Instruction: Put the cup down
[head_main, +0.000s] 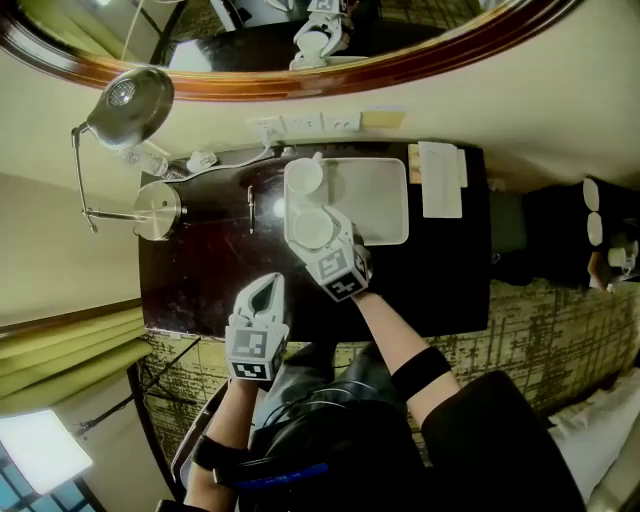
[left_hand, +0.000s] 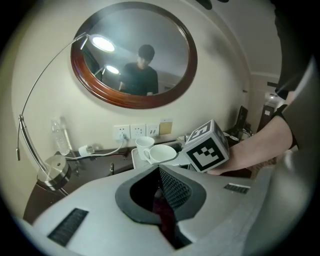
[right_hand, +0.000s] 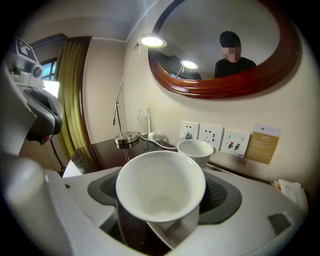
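In the head view a white cup (head_main: 312, 228) sits between the jaws of my right gripper (head_main: 322, 245), over the left end of the white tray (head_main: 385, 200) on the dark desk. The right gripper view shows this cup (right_hand: 160, 187) tilted, mouth toward the camera, filling the gap of the right gripper (right_hand: 162, 202), whose jaws close on its sides. A second white cup (head_main: 305, 175) stands on the tray just beyond it. My left gripper (head_main: 264, 290) hovers at the desk's front edge, apart from the tray. It is shut (left_hand: 162, 200) with nothing in it.
A desk lamp (head_main: 130, 105) with its round base (head_main: 158, 210) stands at the desk's left end, beside a water bottle (head_main: 145, 158) and a plugged-in cable. Wall sockets (head_main: 305, 125) and an oval mirror (head_main: 300, 60) lie behind. Papers (head_main: 440, 178) lie to the right of the tray.
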